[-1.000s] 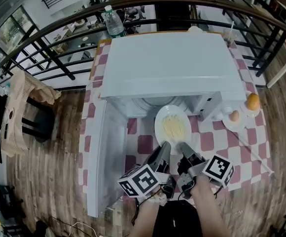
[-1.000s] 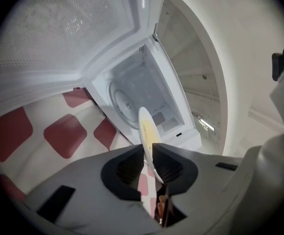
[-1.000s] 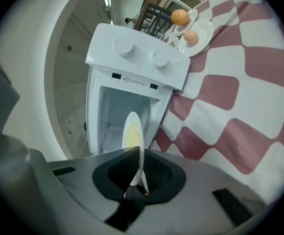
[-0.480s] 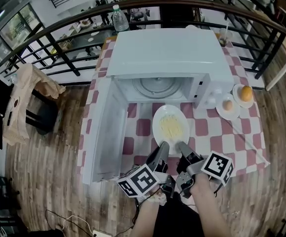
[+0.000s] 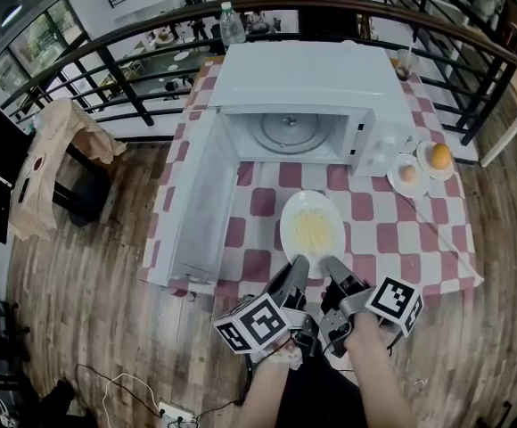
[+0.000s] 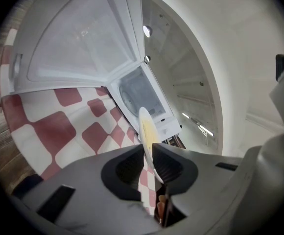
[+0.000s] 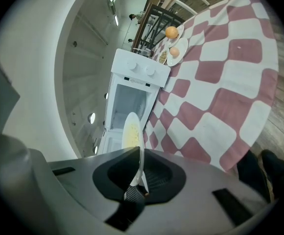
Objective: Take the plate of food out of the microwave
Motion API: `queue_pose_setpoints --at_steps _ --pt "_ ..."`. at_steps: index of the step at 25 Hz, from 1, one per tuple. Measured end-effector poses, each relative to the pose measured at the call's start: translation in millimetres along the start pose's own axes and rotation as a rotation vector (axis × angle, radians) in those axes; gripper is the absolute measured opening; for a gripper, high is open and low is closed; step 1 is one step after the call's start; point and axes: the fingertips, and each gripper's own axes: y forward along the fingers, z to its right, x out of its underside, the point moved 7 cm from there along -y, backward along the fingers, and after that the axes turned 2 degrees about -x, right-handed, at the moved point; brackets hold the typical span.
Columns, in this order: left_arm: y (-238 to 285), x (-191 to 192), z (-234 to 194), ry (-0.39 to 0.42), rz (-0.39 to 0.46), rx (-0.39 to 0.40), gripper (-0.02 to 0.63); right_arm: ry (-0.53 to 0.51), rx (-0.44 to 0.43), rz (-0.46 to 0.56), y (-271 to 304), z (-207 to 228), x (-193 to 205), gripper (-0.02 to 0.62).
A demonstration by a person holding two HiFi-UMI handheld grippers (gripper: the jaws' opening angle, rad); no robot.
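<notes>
Left gripper view is showing the left gripper (image 6: pixel 148 153) pinching the near rim of the plate (image 5: pixel 287 230), its jaws standing only a narrow way apart with the thin white edge caught between the ribbed pads. Just beside it, the right gripper (image 7: pixel 139 168) is clamping the same near rim in the same manner, jaws nearly together on the edge. Both are gripping from the person's side, so the plate is reaching out ahead of them with its far half unsupported.

The yellow food (image 5: pixel 313 230) is lying in the middle of the plate. The plate itself is sitting clear of the microwave (image 5: pixel 303 78), over the checked tablecloth (image 5: pixel 392 239) in front of the open cavity; whether it is touching the cloth I cannot tell. The door (image 5: pixel 196 203) is hanging wide open to the left, and a saucer (image 5: pixel 399 185) with an egg (image 5: pixel 407 173) is standing near the oven's right front corner, an orange (image 5: pixel 440 156) just beyond.

Judging from this, the main risk is lying in the grip: two small bites on one edge are carrying all the weight, so the far rim may be dipping and the food sliding off. Should the two grippers be drifting apart or twisting unevenly, the smooth rim could be slipping out of the pads. A swing right could also be knocking the saucer.
</notes>
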Motion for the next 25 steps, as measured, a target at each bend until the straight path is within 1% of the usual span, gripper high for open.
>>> queue_pose_setpoints --at_steps 2,8,12,15,19,22,25 --pt "-8 4 2 0.0 0.002 -0.001 0.058 0.001 -0.014 -0.004 -6 0 6 0.023" --pt "-28 16 7 0.002 0.018 -0.013 0.058 0.0 0.006 -0.011 -26 1 18 0.023" --pt "-34 22 13 -0.005 0.02 -0.01 0.058 -0.006 -0.031 -0.007 -33 0 20 0.023" --pt "-41 27 16 -0.005 0.012 -0.011 0.058 0.0 -0.016 -0.005 -42 2 24 0.023" --pt "-48 29 18 -0.005 0.01 -0.01 0.058 0.002 -0.045 -0.002 -46 0 29 0.023" --pt "-52 30 18 -0.007 0.008 -0.012 0.058 0.004 -0.029 0.0 -49 0 33 0.023" --pt "-54 31 16 -0.007 0.009 -0.012 0.058 0.002 -0.047 0.0 -48 2 34 0.021"
